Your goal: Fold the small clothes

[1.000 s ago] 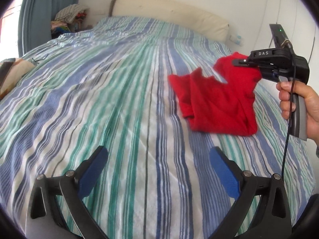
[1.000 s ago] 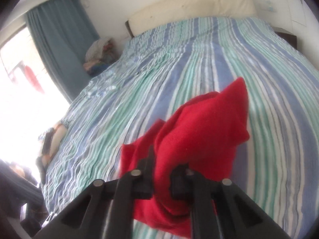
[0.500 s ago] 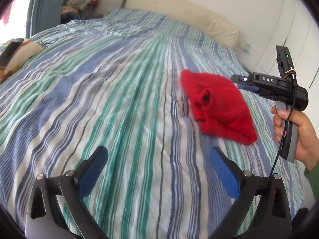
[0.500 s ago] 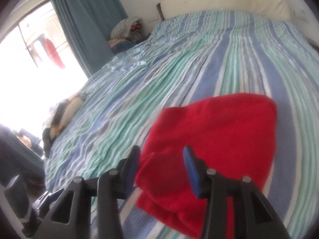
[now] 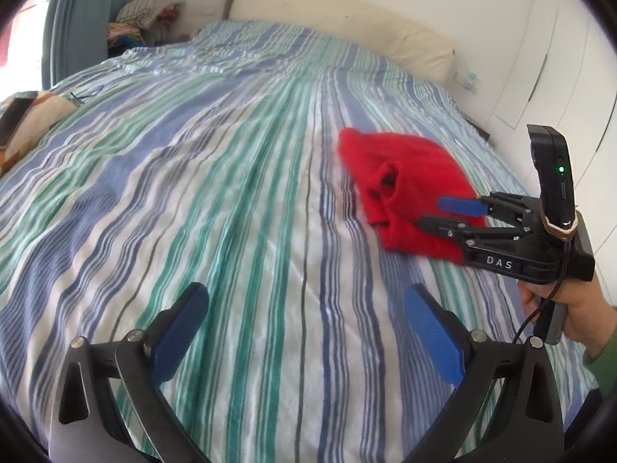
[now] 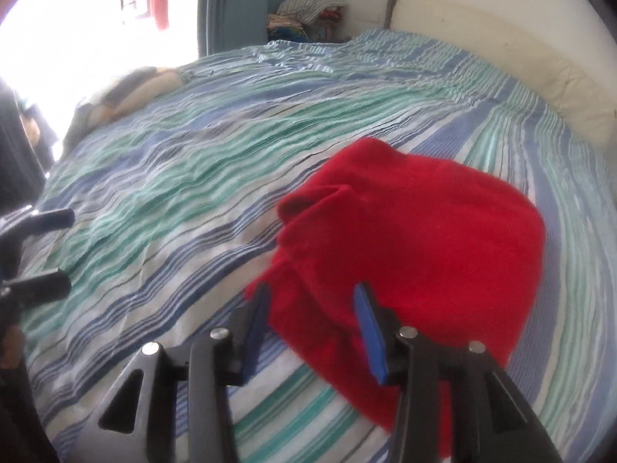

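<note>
Now that the fold has been laid down, the wide bed with its blue, green and white striped cover (image 5: 216,200) carries the small red fleece garment (image 5: 408,181) lying doubled over on the right-hand side, no longer lifted off the sheet. Over it, the right gripper (image 6: 312,308) has let go, jaws apart and empty, hovering just above the near edge of the cloth. Well away, the left gripper (image 5: 304,316) waits low over bare stripes, jaws wide apart. One fold looks done; a loose flap near the middle probably needs tidying.
</note>
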`<state>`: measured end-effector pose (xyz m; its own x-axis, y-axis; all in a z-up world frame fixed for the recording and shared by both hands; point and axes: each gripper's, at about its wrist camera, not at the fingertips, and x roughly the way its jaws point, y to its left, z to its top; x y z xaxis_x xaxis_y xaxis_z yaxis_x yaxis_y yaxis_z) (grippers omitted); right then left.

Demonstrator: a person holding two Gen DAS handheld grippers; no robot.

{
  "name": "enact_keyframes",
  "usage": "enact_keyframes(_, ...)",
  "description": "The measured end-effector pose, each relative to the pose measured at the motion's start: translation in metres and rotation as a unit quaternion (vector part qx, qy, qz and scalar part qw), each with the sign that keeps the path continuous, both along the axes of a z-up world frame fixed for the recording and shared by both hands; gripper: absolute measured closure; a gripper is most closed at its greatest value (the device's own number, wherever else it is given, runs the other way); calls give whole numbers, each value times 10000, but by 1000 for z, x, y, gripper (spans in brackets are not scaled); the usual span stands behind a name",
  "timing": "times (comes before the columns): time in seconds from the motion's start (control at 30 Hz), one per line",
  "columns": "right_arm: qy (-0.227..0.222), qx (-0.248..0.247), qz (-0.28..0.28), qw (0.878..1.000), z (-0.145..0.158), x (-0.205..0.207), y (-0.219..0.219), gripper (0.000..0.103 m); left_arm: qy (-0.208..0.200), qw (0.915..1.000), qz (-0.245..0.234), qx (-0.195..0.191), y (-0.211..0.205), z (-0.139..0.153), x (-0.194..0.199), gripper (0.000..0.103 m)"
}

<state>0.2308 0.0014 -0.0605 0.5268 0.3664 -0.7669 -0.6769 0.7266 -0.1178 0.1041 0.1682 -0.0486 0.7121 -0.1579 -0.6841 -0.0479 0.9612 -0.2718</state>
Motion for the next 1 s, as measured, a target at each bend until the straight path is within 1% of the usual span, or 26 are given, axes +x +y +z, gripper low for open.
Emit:
enact_keyframes(0.03, -38, -78, 4, 10000, 2, 3, 0, 59, 16, 10000, -30, -62, -1, 0, 1, 1)
enact_keyframes(0.1, -53, -140, 51, 9999, 5, 11, 6, 59, 3, 10000, -26, 23, -5, -1, 1, 1)
enact_keyframes(0.13, -104, -266, 151, 9995, 3, 14, 12, 59, -20, 9999, -1, 133, -7, -1, 0, 1)
enact_keyframes(0.2, -115, -734, 374, 9965, -14, 18, 29, 60, -44, 9994, 51, 327, -7, -2, -2, 1)
enact_keyframes(0.23, -137, -964, 417, 9944, -22, 20, 35, 76, -45, 9993, 79, 374, -6, -2, -3, 1)
enact_keyframes(0.27, -221, -1041, 403, 9935, -25, 20, 36, 91, -44, 9992, 112, 380, -4, -2, -4, 1)
enact_keyframes(0.3, -256, -908, 344, 9949, -20, 19, 33, 97, -37, 9993, 140, 351, -1, -3, -4, 1)
enact_keyframes(0.37, -191, -367, 195, 9990, 0, 12, 21, 97, 12, 9995, 181, 242, 5, -3, -4, 1)
enact_keyframes(0.4, -164, -221, 224, 9994, 9, 5, 17, 97, 56, 9997, 183, 179, 6, -4, -2, 1)
enact_keyframes(0.47, -111, -277, 411, 9987, 15, -10, 16, 97, 154, 9998, 151, 41, 6, -7, 3, 1)
enact_keyframes(0.53, 76, -447, 560, 9974, 3, -16, 18, 97, 195, 9997, 118, -14, 3, -8, 6, 1)
enact_keyframes(0.57, 90, -610, 562, 9965, -8, -18, 20, 97, 192, 9998, 113, 15, 0, -8, 6, 1)
enact_keyframes(0.6, 123, -715, 492, 9962, -19, -16, 21, 92, 180, 9997, 116, 81, -1, -8, 6, 1)
enact_keyframes(0.63, 201, -674, 387, 9968, -27, -14, 20, 88, 162, 9996, 130, 178, -3, -8, 4, 1)
enact_keyframes(0.67, 295, -547, 305, 9976, -31, -11, 18, 73, 145, 9994, 146, 284, -4, -8, 3, 1)
enact_keyframes(0.7, 366, -339, 276, 9984, -29, -10, 14, 54, 135, 9990, 163, 384, -3, -8, 1, 1)
enact_keyframes(0.73, 381, -49, 254, 9989, -22, -11, 8, 47, 132, 9987, 182, 451, -3, -8, 0, 1)
enact_keyframes(0.8, 378, 608, 144, 9973, 1, -13, -10, 47, 133, 9987, 211, 449, 0, -8, -1, 1)
enact_keyframes(0.9, 490, 1569, -276, 9860, 34, -9, -51, 48, 194, 9993, 183, 252, 2, -9, 2, 1)
enact_keyframes(0.93, 623, 1815, -435, 9805, 38, -6, -65, 48, 213, 9994, 153, 205, 1, -10, 3, 1)
enact_keyframes(0.97, 807, 1961, -555, 9757, 39, -1, -74, 48, 232, 9995, 117, 189, -1, -10, 5, 1)
enact_keyframes(1.0, 954, 1949, -691, 9737, 35, 4, -80, 48, 247, 9995, 77, 207, -4, -11, 6, 1)
